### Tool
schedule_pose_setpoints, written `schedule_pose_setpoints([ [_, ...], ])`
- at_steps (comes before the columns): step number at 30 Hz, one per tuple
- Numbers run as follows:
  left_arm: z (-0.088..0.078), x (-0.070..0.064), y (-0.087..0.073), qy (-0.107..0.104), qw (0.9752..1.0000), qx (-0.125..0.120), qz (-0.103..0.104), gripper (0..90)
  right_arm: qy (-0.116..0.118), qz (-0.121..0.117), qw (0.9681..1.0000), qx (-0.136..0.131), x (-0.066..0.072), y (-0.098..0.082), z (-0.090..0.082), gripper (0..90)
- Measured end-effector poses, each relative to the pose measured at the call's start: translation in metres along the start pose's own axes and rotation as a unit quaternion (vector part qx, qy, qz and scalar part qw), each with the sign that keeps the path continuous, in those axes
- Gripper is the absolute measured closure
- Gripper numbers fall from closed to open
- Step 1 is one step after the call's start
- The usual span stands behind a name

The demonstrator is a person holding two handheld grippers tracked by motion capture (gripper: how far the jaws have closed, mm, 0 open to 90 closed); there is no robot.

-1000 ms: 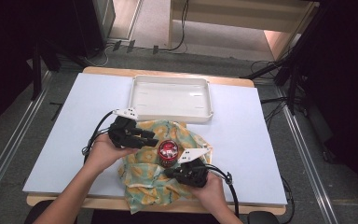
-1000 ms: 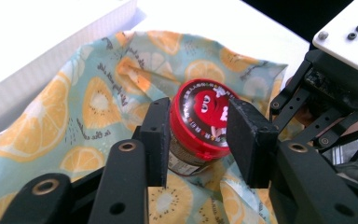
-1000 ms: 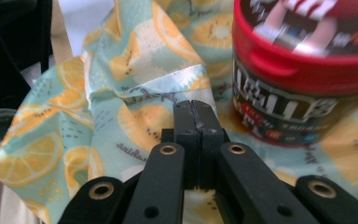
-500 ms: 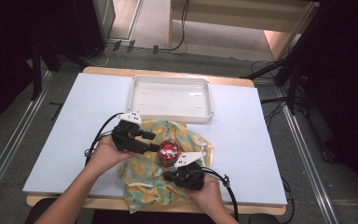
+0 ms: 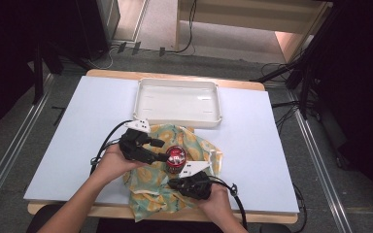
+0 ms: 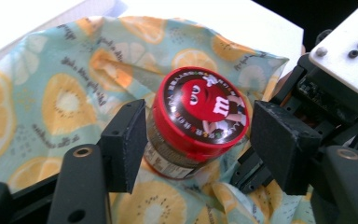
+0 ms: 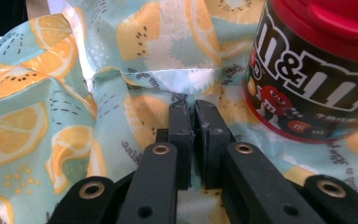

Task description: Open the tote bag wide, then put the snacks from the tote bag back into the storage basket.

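Jar: a small round candy jar with a red lid [image 5: 176, 158] stands upright on a pale green cloth printed with orange and lemon slices [image 5: 150, 184], between the two grippers.
Writing: the lid [image 6: 200, 109] carries a red cartoon candy face and a white "m"; in the right hand-held gripper view the dark wrapper [image 7: 317, 88] reads "m&m" in large white letters. Small script on the cloth is too fine to read.
Left hand-held gripper [image 5: 162, 156]: spread wide, one jaw on each side of the jar; the left-hand pad [image 6: 127, 144] looks to touch the jar, the other stands apart.
Right hand-held gripper [image 7: 194, 122]: clenched on a fold of the cloth, just beside the jar's base.
Surface: white surface [image 5: 77, 136]; a white rectangular plastic tray [image 5: 177, 116] lies beyond the cloth.
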State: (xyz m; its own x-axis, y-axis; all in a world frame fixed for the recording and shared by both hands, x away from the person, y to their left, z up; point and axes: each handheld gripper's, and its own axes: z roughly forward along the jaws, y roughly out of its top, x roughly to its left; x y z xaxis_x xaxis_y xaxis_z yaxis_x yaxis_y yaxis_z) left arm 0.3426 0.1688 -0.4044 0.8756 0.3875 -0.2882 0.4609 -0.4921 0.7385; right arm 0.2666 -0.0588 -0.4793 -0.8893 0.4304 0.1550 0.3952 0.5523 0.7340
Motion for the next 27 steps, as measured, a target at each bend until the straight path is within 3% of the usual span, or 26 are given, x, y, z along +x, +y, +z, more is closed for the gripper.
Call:
schedule_pose_setpoints([
  [4, 0.004, 0.000, 0.000, -0.015, 0.9999, 0.001, 0.001, 33.3, 0.015, 0.026, 0.9996, 0.001, -0.004, 0.001, -0.003, 88.5],
  [13, 0.009, -0.003, -0.001, -0.029, 0.9995, 0.011, 0.010, 24.1, 0.021, 0.025, 0.9994, -0.012, -0.001, 0.004, -0.013, 90.0],
  [20, 0.016, -0.006, -0.002, -0.026, 0.9993, 0.019, 0.019, 19.1, 0.026, 0.030, 0.9991, -0.011, 0.000, 0.006, -0.017, 90.0],
  [27, 0.025, -0.004, -0.004, -0.032, 0.9992, 0.012, 0.021, 15.1, 0.026, 0.029, 0.9992, -0.008, 0.001, 0.006, -0.017, 90.0],
])
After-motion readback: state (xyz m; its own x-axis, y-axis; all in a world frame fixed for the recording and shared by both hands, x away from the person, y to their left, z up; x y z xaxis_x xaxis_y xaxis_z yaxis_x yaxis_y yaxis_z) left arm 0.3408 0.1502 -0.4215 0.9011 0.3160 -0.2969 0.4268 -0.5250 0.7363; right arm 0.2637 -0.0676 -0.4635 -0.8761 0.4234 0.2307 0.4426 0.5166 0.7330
